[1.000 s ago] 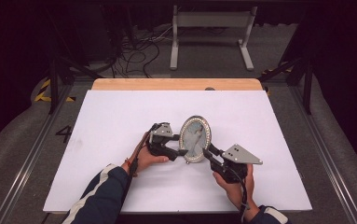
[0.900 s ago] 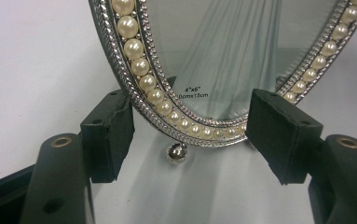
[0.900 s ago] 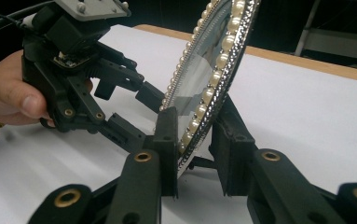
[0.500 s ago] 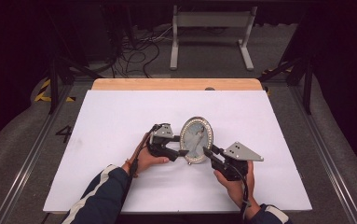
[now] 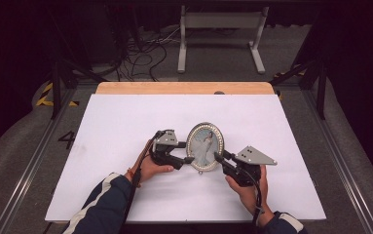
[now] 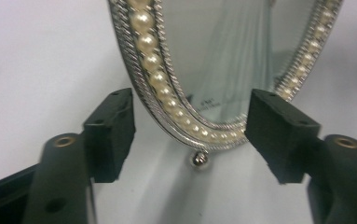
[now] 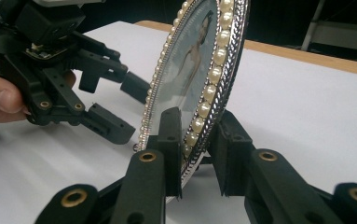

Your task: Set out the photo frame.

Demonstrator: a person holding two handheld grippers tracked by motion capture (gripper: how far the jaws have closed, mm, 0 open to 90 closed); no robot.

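1. The right gripper [image 7: 192, 154] has its fingers [image 7: 169, 140] clamped on the lower rim of the oval picture frame [image 5: 205, 145], 1 pad on the glass face and 1 behind it, as the right gripper view shows.
2. The left gripper [image 6: 190, 135] has its fingers [image 6: 111, 133] apart; they have just been opening a little, with the frame's lower edge lying between them but touched by neither pad.
3. The frame stands near the middle of the white worktop [image 5: 125, 117], just in front of both grippers: the left comes at it from its left edge, the right from its lower right, and both are about equally close.
4. Its long axis runs upward, tilted slightly back; the portrait face points toward the person, and the small ball foot [image 6: 199, 159] sits at the bottom.
5. My reading: the next move turns on the left fingers closing across that lower-left rim while the right keeps the frame upright.
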